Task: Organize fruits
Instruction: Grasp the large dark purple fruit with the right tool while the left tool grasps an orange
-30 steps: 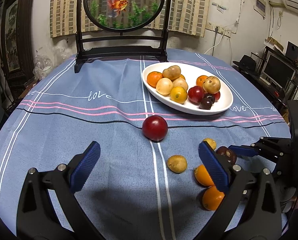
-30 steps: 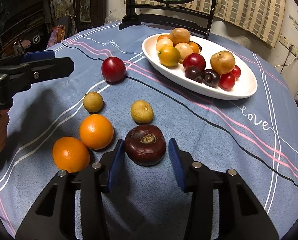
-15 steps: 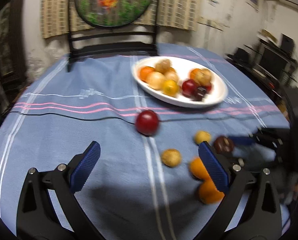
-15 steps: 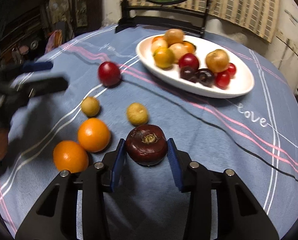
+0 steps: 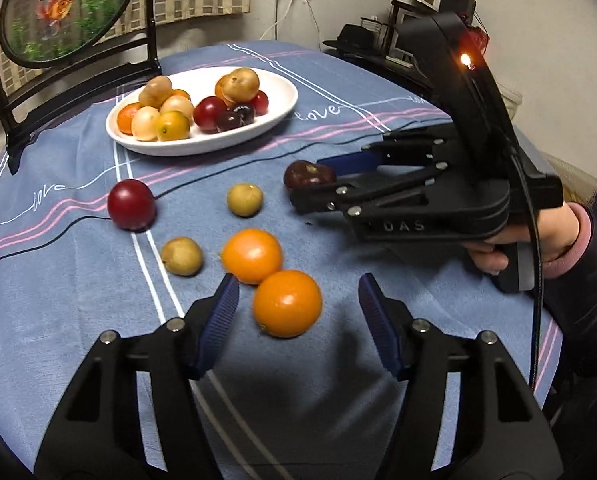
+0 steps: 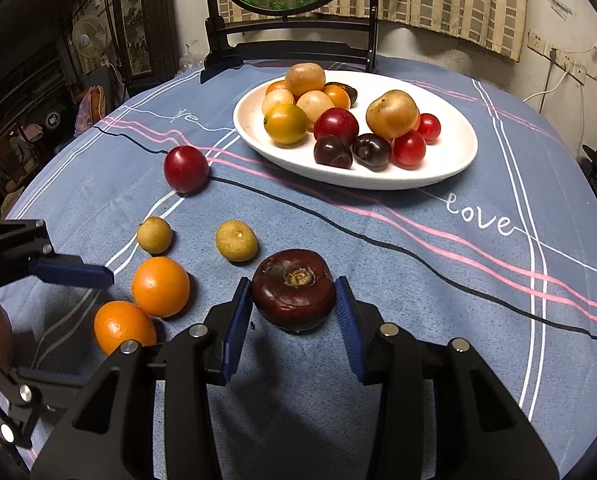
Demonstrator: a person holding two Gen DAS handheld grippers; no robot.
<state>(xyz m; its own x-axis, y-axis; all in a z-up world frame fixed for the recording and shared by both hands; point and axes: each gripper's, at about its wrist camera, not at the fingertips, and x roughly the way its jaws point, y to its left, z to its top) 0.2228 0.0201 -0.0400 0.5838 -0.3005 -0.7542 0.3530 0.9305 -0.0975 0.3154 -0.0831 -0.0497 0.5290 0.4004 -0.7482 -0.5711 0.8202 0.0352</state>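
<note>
An orange [image 5: 287,303] lies on the blue cloth between the pads of my left gripper [image 5: 298,286]. Its jaws are closing, with a gap still showing on both sides of the fruit. My right gripper [image 6: 294,304] is shut on a dark brown round fruit [image 6: 294,286] that rests on the cloth; it appears in the left wrist view too, as the dark fruit [image 5: 308,173]. Loose nearby are a second orange [image 5: 252,255], two small tan fruits [image 5: 244,199] [image 5: 181,256] and a red plum [image 5: 131,204]. The white oval plate [image 6: 378,182] holds several fruits.
A round fish screen on a black stand [image 6: 290,46] is behind the plate. A person's hand [image 5: 538,240] holds the right gripper. The table's round edge drops off to the right, toward dark furniture [image 5: 378,44]. Bare cloth [image 6: 458,300] lies right of the dark fruit.
My left gripper swung over to the two oranges and its jaws narrowed around the nearer one. The right gripper's pads closed the small gaps onto the dark fruit.
</note>
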